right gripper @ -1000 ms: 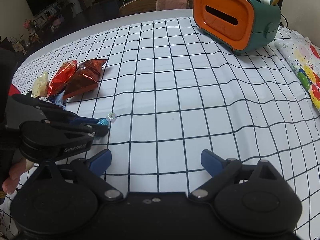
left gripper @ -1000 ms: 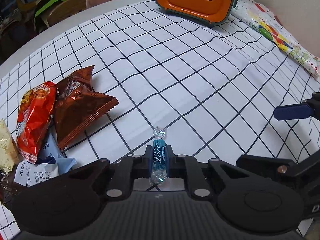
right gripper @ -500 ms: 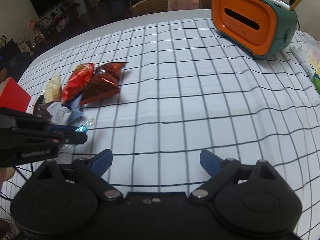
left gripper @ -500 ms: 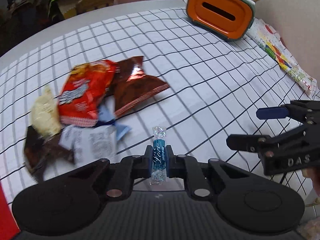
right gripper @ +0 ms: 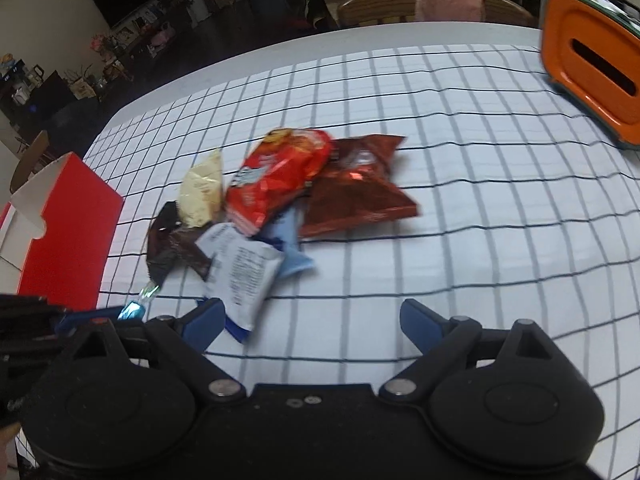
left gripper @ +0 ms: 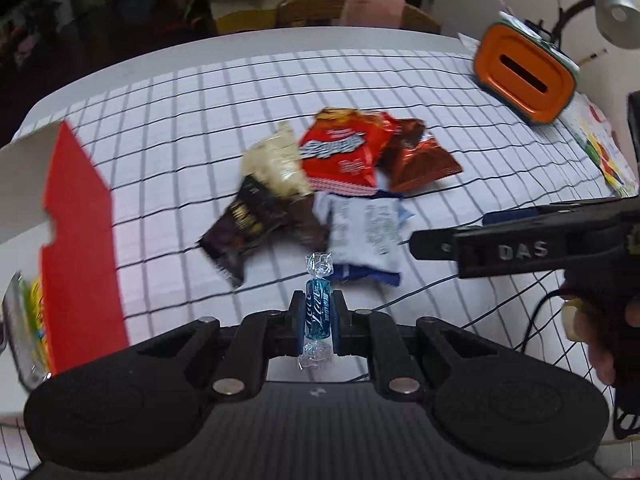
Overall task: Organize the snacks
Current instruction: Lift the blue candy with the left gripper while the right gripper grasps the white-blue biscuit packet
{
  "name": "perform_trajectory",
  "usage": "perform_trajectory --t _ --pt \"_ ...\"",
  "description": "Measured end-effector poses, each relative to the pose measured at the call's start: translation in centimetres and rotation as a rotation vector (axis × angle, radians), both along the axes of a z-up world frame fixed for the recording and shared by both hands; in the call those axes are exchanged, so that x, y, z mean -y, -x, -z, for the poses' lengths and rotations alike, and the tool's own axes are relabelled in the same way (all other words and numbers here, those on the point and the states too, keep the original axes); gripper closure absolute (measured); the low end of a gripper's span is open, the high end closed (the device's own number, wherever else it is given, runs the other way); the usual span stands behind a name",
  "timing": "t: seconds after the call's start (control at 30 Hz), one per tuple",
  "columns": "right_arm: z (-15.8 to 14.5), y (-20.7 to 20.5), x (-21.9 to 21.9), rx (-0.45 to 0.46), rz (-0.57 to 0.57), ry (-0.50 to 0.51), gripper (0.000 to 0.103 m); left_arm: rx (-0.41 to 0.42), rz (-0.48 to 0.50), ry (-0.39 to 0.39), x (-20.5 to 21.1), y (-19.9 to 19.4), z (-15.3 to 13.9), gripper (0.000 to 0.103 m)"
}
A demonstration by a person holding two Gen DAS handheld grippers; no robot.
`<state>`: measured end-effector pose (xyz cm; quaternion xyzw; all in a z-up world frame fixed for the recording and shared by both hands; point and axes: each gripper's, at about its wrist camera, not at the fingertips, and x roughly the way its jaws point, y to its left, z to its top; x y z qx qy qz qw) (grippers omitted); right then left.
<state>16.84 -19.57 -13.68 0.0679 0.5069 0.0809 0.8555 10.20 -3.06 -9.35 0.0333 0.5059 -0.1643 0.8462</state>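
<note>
The left tool [left gripper: 316, 316] is clenched on a blue candy [left gripper: 317, 312]; the right tool [right gripper: 310, 320] gapes wide, empty.

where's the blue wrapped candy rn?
Clamped upright between the left gripper's pads, low centre of the left wrist view, above the tablecloth just in front of the snack pile; red box on the left.
</note>
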Motion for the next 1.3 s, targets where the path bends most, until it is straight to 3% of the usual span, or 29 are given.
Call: perform_trajectory --t 0.4,0.67,0.73,0.8,0.83,1.3 --pt "4.2 -3.9 -6.4 -0.092 0.089 0.147 0.017 -0.016 -0.052 0.023 -4.7 1.8 0.7 0.091" --pt "4.9 -3.6 -8.2 -0.066 0.098 0.245 0.019 -0.01 -0.052 0.027 -5.2 2.4 0.8 0.091" --pt "4.8 -3.0 -8.3 -0.052 0.094 0.245 0.026 -0.009 -0.049 0.028 -5.3 2.5 0.7 0.091" --pt "4.4 -2.5 -8.3 -0.035 0.087 0.242 0.049 -0.005 -0.046 0.026 -5.3 2.6 0.7 0.091" --pt "4.3 -2.4 -8.5 -0.029 0.087 0.242 0.054 -0.003 -0.045 0.026 -5.4 2.6 0.7 0.091" --pt "0.1 2.1 -4.9 0.008 0.125 0.082 0.06 0.029 -0.013 0.051 -6.4 3.2 -0.9 0.091"
